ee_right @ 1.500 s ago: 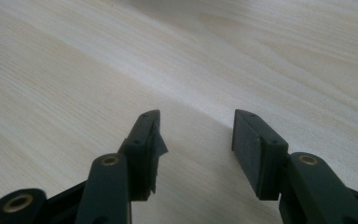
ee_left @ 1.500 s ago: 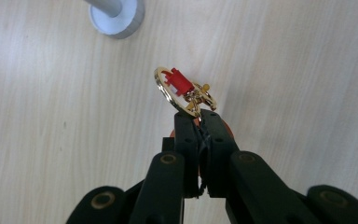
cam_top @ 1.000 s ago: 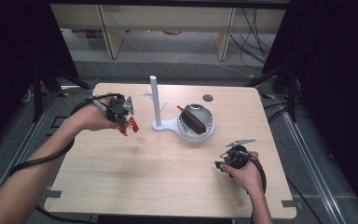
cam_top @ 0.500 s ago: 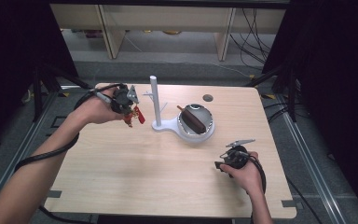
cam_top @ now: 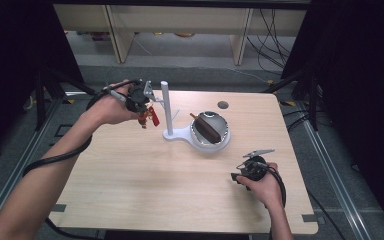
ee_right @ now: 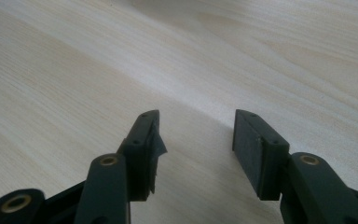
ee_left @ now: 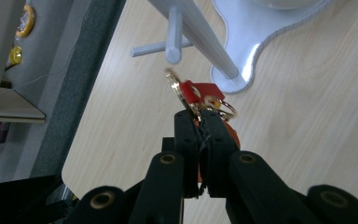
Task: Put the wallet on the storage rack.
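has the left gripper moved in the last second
Yes. The left gripper, shut on a red keychain, has risen and moved toward the white stand's post; the keychain now hangs right beside it.

The left forearm reaches in from the lower left of the high view, stretched far forward toward the table's back left; its hand (cam_top: 111, 106) holds the left gripper (ee_left: 200, 122) raised above the tabletop, jaws pressed together — clamped on a red key tag with gold rings (ee_left: 199, 95). The right hand (cam_top: 260, 186) rests low at the near right; the right gripper (ee_right: 196, 135) sits just over the wood, jaws spread apart — nothing between them.
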### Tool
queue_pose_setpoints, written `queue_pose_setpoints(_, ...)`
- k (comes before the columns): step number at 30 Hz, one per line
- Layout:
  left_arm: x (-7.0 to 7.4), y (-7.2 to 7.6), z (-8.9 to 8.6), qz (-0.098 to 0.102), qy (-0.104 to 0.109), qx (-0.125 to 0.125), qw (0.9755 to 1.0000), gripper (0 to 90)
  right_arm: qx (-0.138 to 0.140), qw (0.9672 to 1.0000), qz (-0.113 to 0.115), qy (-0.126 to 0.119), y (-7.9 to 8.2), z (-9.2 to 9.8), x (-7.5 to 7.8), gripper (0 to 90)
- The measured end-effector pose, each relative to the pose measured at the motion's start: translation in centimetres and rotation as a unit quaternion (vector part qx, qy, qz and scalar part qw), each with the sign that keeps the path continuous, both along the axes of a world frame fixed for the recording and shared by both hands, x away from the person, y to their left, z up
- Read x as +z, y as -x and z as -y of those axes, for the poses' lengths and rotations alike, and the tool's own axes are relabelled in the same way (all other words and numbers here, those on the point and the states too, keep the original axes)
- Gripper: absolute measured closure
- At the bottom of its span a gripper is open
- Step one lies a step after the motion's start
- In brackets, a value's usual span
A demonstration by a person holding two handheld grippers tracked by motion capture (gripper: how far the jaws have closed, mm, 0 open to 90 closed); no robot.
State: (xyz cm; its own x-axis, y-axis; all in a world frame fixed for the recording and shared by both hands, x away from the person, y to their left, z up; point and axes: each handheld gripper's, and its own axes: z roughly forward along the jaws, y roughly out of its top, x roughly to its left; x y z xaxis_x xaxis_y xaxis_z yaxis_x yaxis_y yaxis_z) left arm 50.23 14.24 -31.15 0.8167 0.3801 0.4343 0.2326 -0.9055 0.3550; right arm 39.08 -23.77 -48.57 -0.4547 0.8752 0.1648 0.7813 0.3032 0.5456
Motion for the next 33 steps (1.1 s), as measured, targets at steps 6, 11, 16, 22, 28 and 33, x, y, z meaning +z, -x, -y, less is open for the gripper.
queue_pose_setpoints(6,0.1,0.1,0.5,0.007,0.003,-0.003,1.0,86.4,-0.001,1.0,-0.001,-0.001,0.0,0.1,-0.1,52.2)
queue_pose_setpoints(11,0.4,-0.2,0.3,0.012,0.004,0.011,0.9999,86.4,-0.001,1.0,-0.001,-0.002,0.0,0.1,-0.1,52.2)
queue_pose_setpoints(16,0.9,-0.3,0.1,0.021,0.008,0.024,0.9995,86.4,-0.002,1.0,0.0,-0.003,0.0,0.1,0.0,52.1)
queue_pose_setpoints(22,1.1,-0.2,0.0,0.024,0.017,0.03,0.9991,86.4,-0.001,1.0,-0.001,-0.004,0.0,0.1,-0.1,52.0)
queue_pose_setpoints(28,1.3,0.4,0.4,0.026,0.026,0.021,0.9991,86.4,0.0,1.0,-0.002,-0.002,0.0,0.1,-0.1,52.0)
queue_pose_setpoints(33,1.2,0.9,1.0,0.03,0.023,0.014,0.9992,86.4,0.001,1.0,-0.003,-0.002,0.0,0.1,-0.2,51.8)
